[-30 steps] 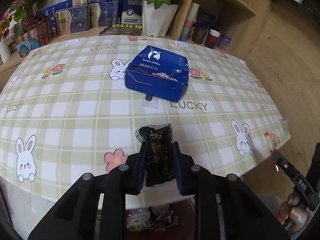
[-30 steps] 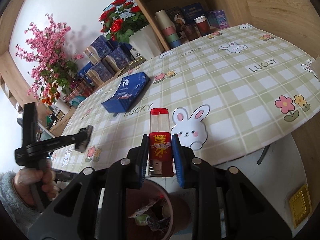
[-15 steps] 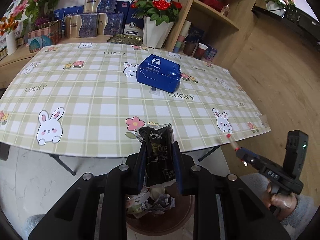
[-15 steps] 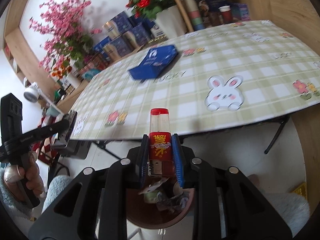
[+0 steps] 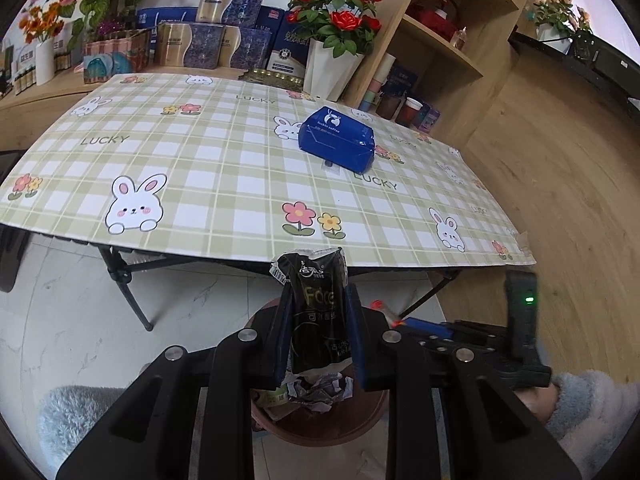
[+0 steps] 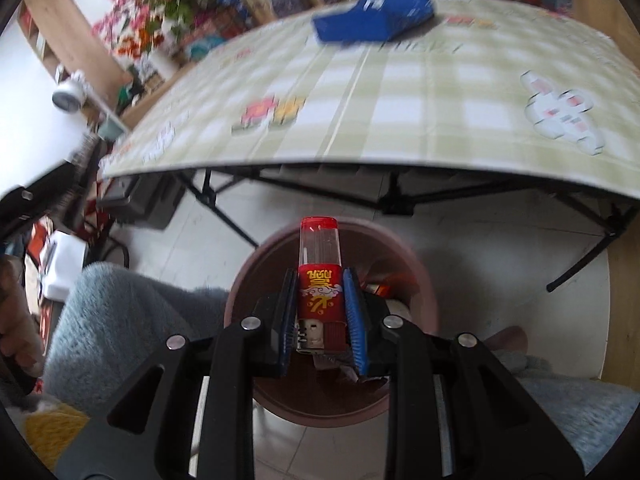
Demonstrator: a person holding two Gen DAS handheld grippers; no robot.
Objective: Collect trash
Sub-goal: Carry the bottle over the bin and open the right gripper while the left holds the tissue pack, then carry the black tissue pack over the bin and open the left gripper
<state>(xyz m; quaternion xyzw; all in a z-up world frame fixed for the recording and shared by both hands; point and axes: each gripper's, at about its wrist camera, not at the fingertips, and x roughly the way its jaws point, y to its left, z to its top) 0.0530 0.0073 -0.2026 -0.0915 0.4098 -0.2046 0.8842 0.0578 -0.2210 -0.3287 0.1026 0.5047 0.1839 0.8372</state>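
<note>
My left gripper (image 5: 318, 300) is shut on a black tissue packet (image 5: 319, 312), held upright over a brown trash bin (image 5: 332, 424) on the floor in front of the table. Crumpled wrappers (image 5: 316, 390) lie inside the bin. My right gripper (image 6: 320, 288) is shut on a red lighter (image 6: 320, 272) with a clear top, directly above the same bin (image 6: 280, 248). In the left wrist view the right gripper (image 5: 394, 320) reaches in from the right, with the lighter's red tip showing. A blue coffee box (image 5: 337, 144) lies on the checked tablecloth (image 5: 200, 168).
The folding table's black legs (image 6: 224, 212) stand behind the bin. A person's fleece-covered legs (image 6: 120, 320) sit on both sides of it. Shelves, boxes and a vase of red roses (image 5: 336, 52) line the far side of the table.
Both grippers have pulled back off the table edge and come over the bin. The right one has dropped and tilted further downward with the lighter; the left one still holds the packet.
</note>
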